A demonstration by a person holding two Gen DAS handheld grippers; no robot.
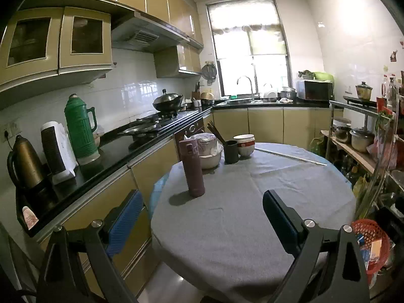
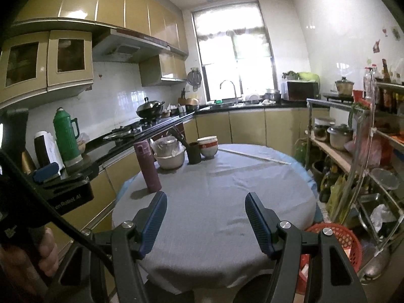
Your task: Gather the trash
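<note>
Right now you hold both the left gripper (image 1: 202,207) and the right gripper (image 2: 205,209) released, nothing between their fingers, above the grey-clothed table (image 1: 227,227); the red trash basket (image 2: 338,240) sits just beside its right edge.

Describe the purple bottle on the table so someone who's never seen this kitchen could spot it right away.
Find the round table with the grey cloth in the middle of the kitchen. Toward its counter-side edge, a tall purple bottle stands upright, nearer than the cluster of bowls and the dark chopstick cup. It stands alone, the only slim, capped, mauve cylinder there.
</note>
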